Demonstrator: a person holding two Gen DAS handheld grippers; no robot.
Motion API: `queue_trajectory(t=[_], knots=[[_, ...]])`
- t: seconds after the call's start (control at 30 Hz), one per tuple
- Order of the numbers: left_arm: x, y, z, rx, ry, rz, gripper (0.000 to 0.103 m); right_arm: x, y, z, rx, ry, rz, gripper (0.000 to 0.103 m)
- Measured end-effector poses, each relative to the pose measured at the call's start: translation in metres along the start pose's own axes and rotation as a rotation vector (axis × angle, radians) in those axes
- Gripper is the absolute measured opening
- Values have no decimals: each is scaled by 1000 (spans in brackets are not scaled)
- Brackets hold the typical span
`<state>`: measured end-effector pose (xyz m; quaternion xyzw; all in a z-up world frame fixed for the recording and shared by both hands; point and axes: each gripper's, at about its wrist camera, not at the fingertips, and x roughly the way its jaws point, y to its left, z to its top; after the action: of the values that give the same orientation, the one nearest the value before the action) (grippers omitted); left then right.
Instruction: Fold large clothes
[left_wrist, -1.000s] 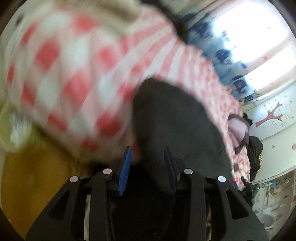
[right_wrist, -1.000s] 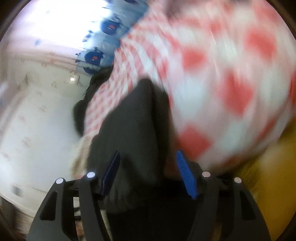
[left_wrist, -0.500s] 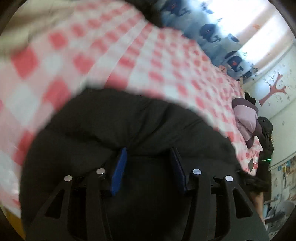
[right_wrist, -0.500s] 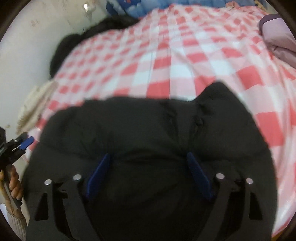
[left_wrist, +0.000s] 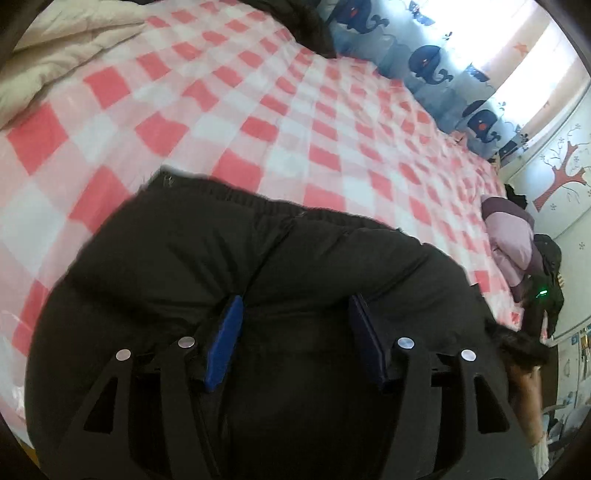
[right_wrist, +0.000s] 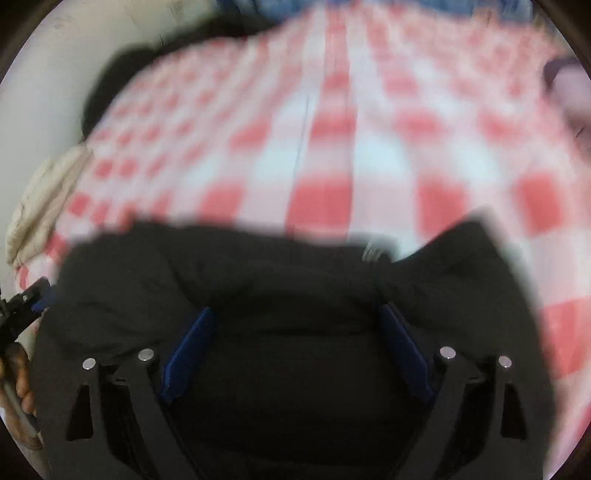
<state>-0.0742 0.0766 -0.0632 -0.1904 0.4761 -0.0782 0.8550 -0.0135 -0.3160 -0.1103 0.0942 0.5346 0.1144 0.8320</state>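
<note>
Taking the black jacket (left_wrist: 229, 258) as the landmark: it lies on the bed, on a red-and-white checked sheet (left_wrist: 258, 110), bulging up close under both cameras.

In the left wrist view, a cream quilt (left_wrist: 55, 55) lies bunched at the far left beyond the jacket, against the sheet's edge. The jacket's far edge, a ribbed dark hem, runs from left to right across the sheet, and past it a broad stretch of bare checked sheet reaches to the whale-print curtain (left_wrist: 443, 70). The left hand-held gripper (left_wrist: 295, 306) has its blue fingers moderately apart, pressed down into the jacket's fabric with cloth filling the gap; whether it pinches a fold I cannot tell. Right of the jacket, a pink and purple garment (left_wrist: 513, 240) sits at the bed's far right edge.

The right wrist view is blurred. At its left margin the other hand-held gripper shows beside the jacket's left edge. The right hand-held gripper (right_wrist: 295, 314) stands wide, fingers resting on the jacket, nothing clamped. Open sheet (right_wrist: 332, 129) lies beyond the jacket's far edge.
</note>
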Motion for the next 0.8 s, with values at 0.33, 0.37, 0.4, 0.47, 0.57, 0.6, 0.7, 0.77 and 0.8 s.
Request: queue_trajectory(t=[0.33, 0.37, 0.4, 0.47, 0.57, 0.6, 0.7, 0.77, 0.8], knots=[[-59, -5, -61, 168, -108, 115, 69, -90, -42, -76, 52, -143, -40, 93], [-64, -8, -66, 178, -117, 141, 69, -75, -51, -86, 39, -108, -18, 93], [-70, -11, -71, 192, -129, 157, 68, -73, -57, -91, 37, -127, 13, 93], [-83, -16, -80, 225, -146, 163, 68, -81, -57, -89, 60, -125, -6, 93], [-99, -22, -95, 268, -164, 173, 68, -110, -30, -85, 46, -205, 29, 93], [-105, -22, -101, 274, -168, 171, 68, -117, -13, -83, 2, -221, 33, 94], [-119, -22, -113, 283, -178, 174, 68, -122, 50, -72, -150, -233, 53, 94], [-129, -19, -120, 285, -186, 187, 68, -112, 82, -66, -213, -219, 67, 95], [-133, -18, -124, 287, -190, 197, 68, -97, 99, -61, -241, -191, 64, 96]])
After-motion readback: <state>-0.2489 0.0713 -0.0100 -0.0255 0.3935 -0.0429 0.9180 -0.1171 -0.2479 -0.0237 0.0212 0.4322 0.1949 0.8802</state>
